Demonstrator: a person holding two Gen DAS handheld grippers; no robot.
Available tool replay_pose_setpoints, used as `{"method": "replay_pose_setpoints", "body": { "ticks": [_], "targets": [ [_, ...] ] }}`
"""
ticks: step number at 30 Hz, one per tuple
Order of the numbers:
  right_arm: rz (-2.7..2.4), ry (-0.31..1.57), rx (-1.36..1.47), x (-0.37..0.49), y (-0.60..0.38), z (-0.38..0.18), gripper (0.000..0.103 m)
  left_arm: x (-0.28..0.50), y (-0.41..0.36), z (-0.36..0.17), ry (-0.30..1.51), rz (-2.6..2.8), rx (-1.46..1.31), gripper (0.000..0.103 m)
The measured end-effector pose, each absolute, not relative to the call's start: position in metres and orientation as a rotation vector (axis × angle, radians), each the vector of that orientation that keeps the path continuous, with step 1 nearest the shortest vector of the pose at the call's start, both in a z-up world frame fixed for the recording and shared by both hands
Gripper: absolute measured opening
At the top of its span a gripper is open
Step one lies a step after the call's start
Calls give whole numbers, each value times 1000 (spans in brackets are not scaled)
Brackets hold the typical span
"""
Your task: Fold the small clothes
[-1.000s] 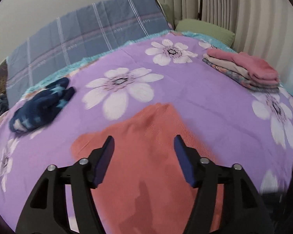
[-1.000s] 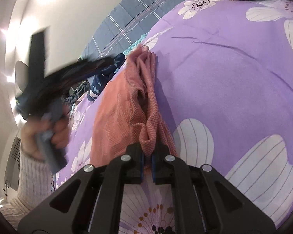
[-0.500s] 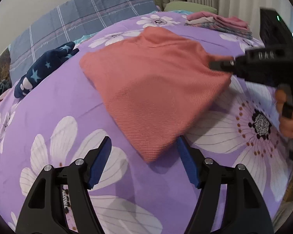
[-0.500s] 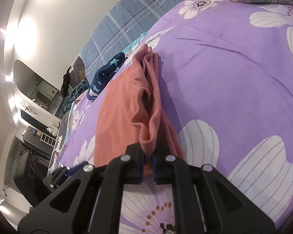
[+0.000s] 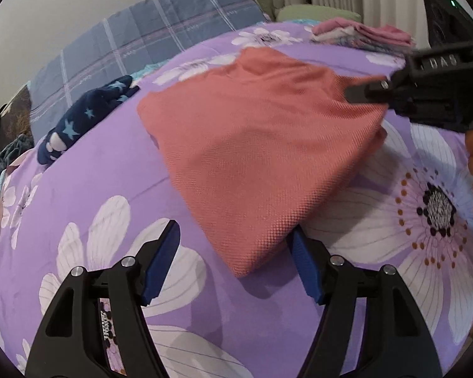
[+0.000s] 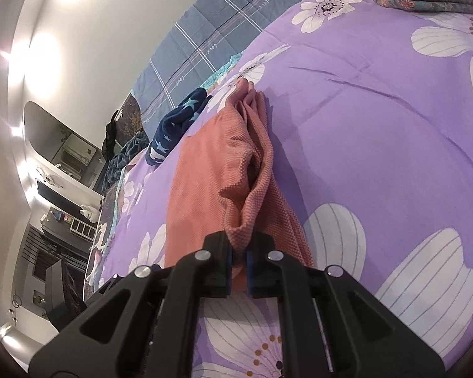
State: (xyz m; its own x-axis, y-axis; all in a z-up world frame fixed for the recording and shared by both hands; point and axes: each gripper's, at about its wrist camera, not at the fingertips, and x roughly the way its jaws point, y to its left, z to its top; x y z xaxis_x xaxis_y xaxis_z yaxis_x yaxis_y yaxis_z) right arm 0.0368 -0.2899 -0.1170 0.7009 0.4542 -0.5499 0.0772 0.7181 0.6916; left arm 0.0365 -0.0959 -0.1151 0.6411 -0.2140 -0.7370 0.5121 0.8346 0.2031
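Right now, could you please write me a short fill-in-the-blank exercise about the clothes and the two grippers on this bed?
1. The right gripper is shut on a corner of the ____ garment.
2. The left gripper has its jaws ____, with the garment's near corner between them but not pinched.
3. The dark blue garment is patterned with light ____.
4. The stack of folded clothes has a ____ piece on top.

Missing words: orange; open; stars; pink
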Motion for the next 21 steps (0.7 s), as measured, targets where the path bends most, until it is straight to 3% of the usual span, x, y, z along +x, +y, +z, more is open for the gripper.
{"method": "replay_pose_setpoints", "body": {
  "ticks": [9, 18, 19, 20, 21],
  "targets": [
    [283, 786, 821, 41, -293, -116, 7, 46, -76, -114, 782, -360, 290, 70],
    [297, 806, 883, 42, -299, -120, 7, 42, -90, -119, 762, -348, 328, 70],
    [306, 806, 894, 43, -299, -120, 7, 41, -89, -118, 755, -336, 331, 60],
    [315, 806, 904, 42, -300, -120, 7, 41, -88, -117, 752, -328, 328, 41],
    [330, 812, 918, 42, -300, -120, 7, 41, -85, -116, 758, -325, 321, 36]
  ]
}}
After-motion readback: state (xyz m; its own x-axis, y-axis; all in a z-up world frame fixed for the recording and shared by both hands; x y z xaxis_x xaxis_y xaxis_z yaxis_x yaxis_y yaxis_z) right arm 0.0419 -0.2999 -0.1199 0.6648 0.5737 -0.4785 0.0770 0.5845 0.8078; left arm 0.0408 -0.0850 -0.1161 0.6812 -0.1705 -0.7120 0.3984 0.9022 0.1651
